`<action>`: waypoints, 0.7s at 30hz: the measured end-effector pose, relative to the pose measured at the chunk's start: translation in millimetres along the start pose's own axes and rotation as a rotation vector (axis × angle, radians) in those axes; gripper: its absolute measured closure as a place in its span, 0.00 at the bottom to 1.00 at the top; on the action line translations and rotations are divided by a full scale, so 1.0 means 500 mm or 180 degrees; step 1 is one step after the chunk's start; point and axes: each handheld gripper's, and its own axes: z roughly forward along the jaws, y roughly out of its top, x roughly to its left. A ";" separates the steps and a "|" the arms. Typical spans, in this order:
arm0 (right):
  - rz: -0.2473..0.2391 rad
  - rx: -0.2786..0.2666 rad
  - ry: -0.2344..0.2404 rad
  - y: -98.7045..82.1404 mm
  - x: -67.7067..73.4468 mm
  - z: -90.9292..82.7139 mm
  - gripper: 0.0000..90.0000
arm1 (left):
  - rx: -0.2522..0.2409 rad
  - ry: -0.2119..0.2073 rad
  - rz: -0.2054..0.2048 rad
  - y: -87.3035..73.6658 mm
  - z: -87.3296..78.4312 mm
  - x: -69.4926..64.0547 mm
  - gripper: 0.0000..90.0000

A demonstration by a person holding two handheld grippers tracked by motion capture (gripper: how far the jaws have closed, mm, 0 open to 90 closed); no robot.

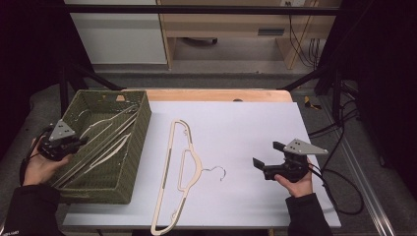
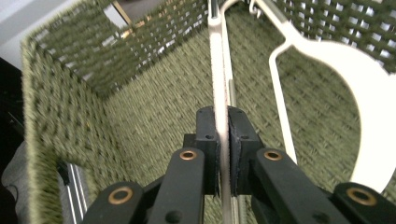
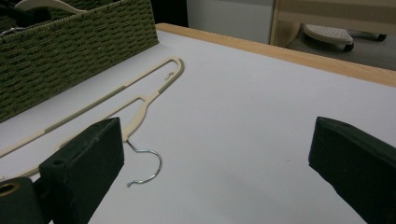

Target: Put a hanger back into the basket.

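Note:
A green woven basket [image 1: 140,129] stands at the table's left with several cream hangers [image 1: 105,142] lying in it. My left gripper [image 1: 78,142] reaches over the basket's left rim. In the left gripper view, my left gripper [image 2: 223,119] is shut on the thin straight bar of one cream hanger [image 2: 217,60] above the basket floor [image 2: 154,112]. A second hanger [image 2: 345,60] curves off to its right. Another cream hanger [image 1: 167,160] with a metal hook [image 1: 219,171] lies flat on the white tabletop. My right gripper [image 1: 267,154] stands open to the right of that hook, nothing between its jaws.
The right gripper view shows my open right gripper [image 3: 219,154], with the hook [image 3: 149,168] and the basket's wall [image 3: 70,51] beyond it. The white surface [image 1: 246,128] ends at a wooden edge [image 1: 221,95] at the back. Cables [image 1: 334,191] trail off the table's right side.

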 end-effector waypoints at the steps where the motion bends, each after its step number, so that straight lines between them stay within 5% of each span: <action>1: -0.0012 -0.0001 0.0003 0.000 0.000 0.000 0.05 | -0.0005 -0.0023 0.0006 -0.003 -0.001 0.000 0.94; 10: 0.0015 -0.0023 0.0010 0.000 0.001 -0.001 0.05 | 0.0028 -0.0401 -0.0234 -0.001 0.008 -0.028 0.86; 15: -0.0003 -0.0026 0.0029 0.001 0.000 -0.003 0.05 | 0.0114 -0.0545 -0.0240 -0.003 0.017 -0.039 0.76; 21: 0.0015 -0.0020 0.0023 0.001 0.001 -0.002 0.05 | 0.0194 -0.0525 -0.0114 -0.002 0.026 -0.052 0.58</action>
